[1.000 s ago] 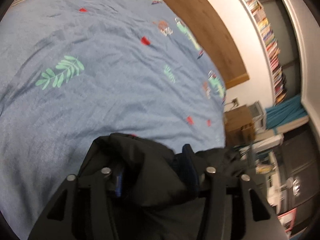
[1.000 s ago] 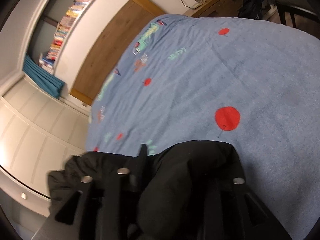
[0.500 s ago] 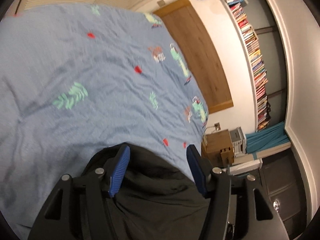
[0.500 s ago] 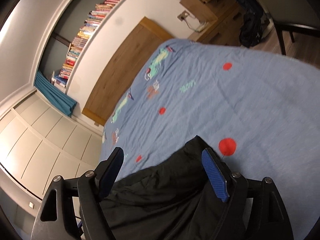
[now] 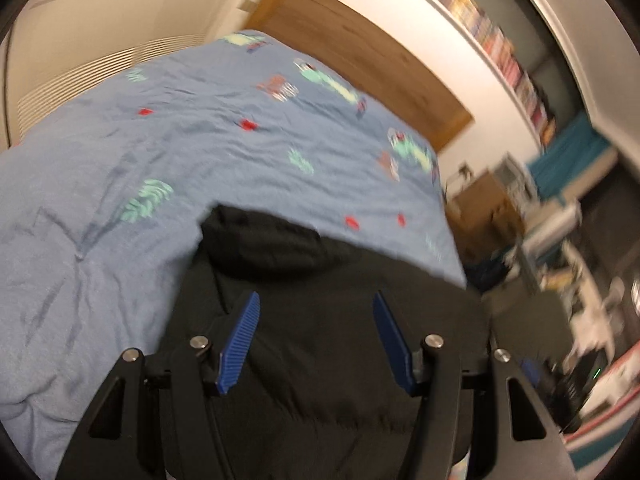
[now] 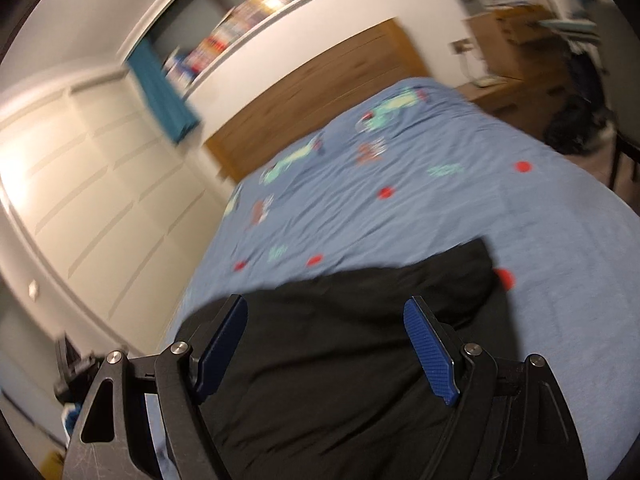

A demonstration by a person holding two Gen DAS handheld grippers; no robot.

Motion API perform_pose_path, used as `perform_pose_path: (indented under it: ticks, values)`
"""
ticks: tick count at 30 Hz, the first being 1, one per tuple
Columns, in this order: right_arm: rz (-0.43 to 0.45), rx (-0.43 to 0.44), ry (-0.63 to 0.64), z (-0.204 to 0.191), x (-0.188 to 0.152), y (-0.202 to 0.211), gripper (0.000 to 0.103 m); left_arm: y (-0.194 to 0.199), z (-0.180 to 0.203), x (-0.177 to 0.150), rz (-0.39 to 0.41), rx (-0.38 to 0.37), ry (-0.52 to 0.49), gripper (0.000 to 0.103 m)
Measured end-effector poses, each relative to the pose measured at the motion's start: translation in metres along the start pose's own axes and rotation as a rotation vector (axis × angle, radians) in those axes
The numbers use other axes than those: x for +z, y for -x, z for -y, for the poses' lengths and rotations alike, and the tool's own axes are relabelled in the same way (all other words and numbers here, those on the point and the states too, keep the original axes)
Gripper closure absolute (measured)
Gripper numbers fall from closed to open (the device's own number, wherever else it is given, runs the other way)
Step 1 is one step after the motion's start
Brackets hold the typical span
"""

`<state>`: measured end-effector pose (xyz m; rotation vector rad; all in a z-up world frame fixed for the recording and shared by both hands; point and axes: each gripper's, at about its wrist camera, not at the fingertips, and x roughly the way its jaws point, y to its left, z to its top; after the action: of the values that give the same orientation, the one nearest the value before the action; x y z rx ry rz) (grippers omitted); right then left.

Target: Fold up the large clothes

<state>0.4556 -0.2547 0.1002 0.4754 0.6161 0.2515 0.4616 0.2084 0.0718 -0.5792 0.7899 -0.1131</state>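
Jaws of left gripper (image 5: 316, 344) and right gripper (image 6: 326, 354) spread, nothing gripped, above black garment (image 5: 320, 280).

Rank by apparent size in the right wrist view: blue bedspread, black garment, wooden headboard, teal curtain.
1. blue bedspread
2. black garment, though it lies nearest the camera, so it looks inflated
3. wooden headboard
4. teal curtain

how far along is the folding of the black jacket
Done: the black jacket lies doubled over on the blue bedspread. In hand: nothing; left gripper and right gripper stand open above it. Left: possibly further folds; the lower part is hidden.
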Motion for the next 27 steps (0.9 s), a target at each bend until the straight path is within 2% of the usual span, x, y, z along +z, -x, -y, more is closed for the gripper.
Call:
perform_pose_path:
  ticks: [7,10,13,27]
  values:
    - [-0.114,-0.015,0.248,-0.071,-0.044,-0.059,0.023,-0.053,0.064,-0.04,-0.074,0.027,-0.199,0.046]
    - [-0.161,-0.039,0.312,-0.081,-0.054,-0.092,0.023,-0.086,0.084,-0.049,-0.099,0.041,-0.244,0.046]
    - [-0.186,-0.089,0.345,-0.078,-0.056,-0.126,0.023,-0.12,0.1,-0.048,-0.086,0.109,-0.313,0.046]
    - [-0.271,-0.177,0.277,-0.03,-0.022,-0.235,0.022,-0.246,0.092,-0.004,-0.192,0.212,-0.24,0.041]
